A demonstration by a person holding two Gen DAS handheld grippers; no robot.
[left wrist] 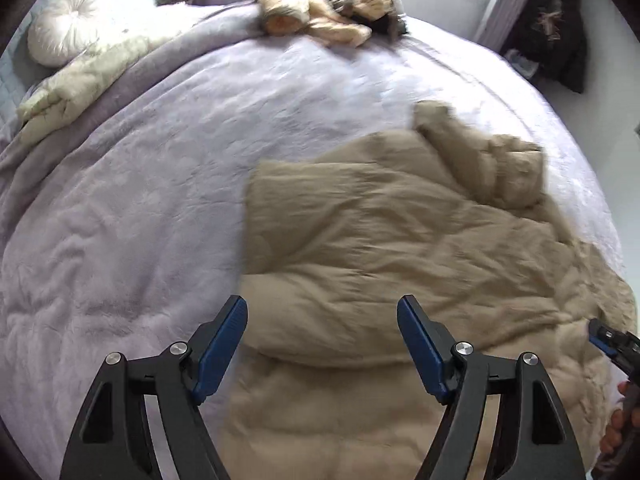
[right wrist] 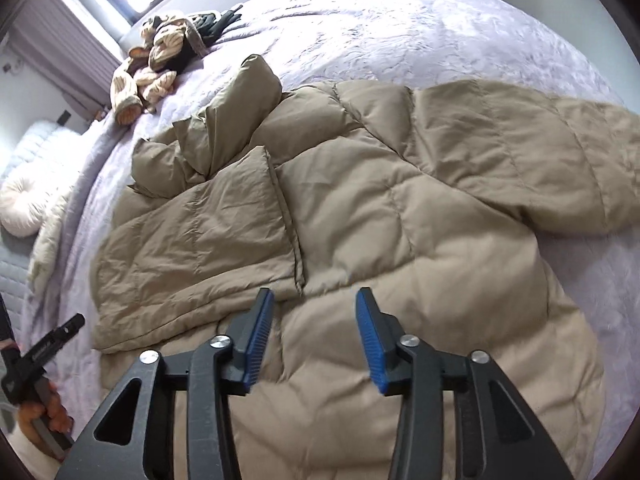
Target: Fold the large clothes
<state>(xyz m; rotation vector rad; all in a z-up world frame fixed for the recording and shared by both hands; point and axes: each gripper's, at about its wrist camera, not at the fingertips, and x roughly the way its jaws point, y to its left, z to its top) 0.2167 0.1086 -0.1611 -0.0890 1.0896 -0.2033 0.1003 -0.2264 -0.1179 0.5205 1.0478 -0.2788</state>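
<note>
A large tan puffer jacket [right wrist: 400,216] lies spread on the lavender bed cover [right wrist: 400,24]. Its left sleeve [right wrist: 200,236] is folded in over the body; its right sleeve [right wrist: 540,152] stretches out to the right. The hood [right wrist: 224,120] is bunched at the far end. My right gripper [right wrist: 315,300] is open and empty, just above the jacket's lower body. My left gripper [left wrist: 322,308] is open and empty, above the jacket's [left wrist: 400,240] folded left edge. The right gripper also shows in the left wrist view [left wrist: 612,340]; the left gripper shows at the left edge of the right wrist view [right wrist: 60,336].
A pile of cream and dark clothes [left wrist: 332,4] lies at the far edge of the bed [left wrist: 120,220]. A round white cushion [left wrist: 68,28] and a cream blanket [left wrist: 80,84] lie at the far left. Dark items [left wrist: 556,28] hang by the wall on the right.
</note>
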